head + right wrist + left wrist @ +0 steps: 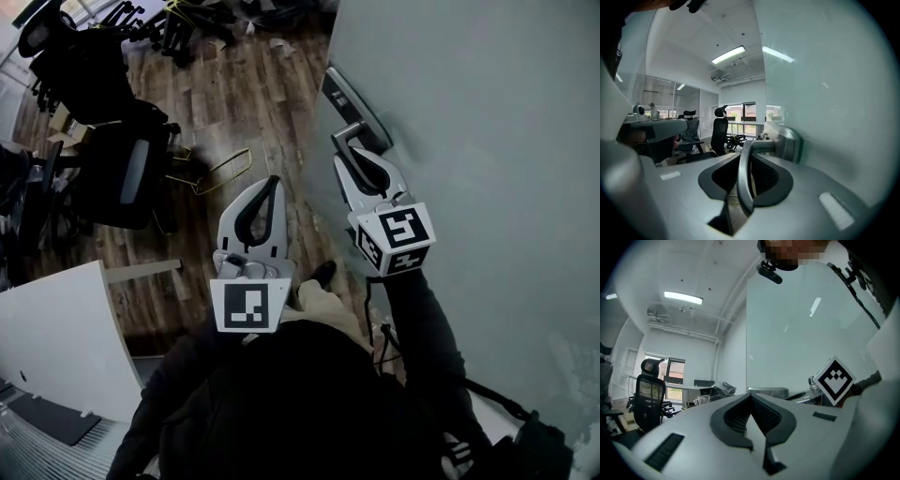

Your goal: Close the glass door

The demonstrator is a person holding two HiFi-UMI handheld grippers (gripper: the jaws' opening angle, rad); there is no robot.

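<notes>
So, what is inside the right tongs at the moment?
The metal door handle of the glass door stands between the jaws of the right tongs, which close on it. The lever covers part of the ribbed pads, so the contact itself is hidden.

Open floor [251, 98] between glass door [487, 122] (right) and office chairs [117, 173]
</notes>
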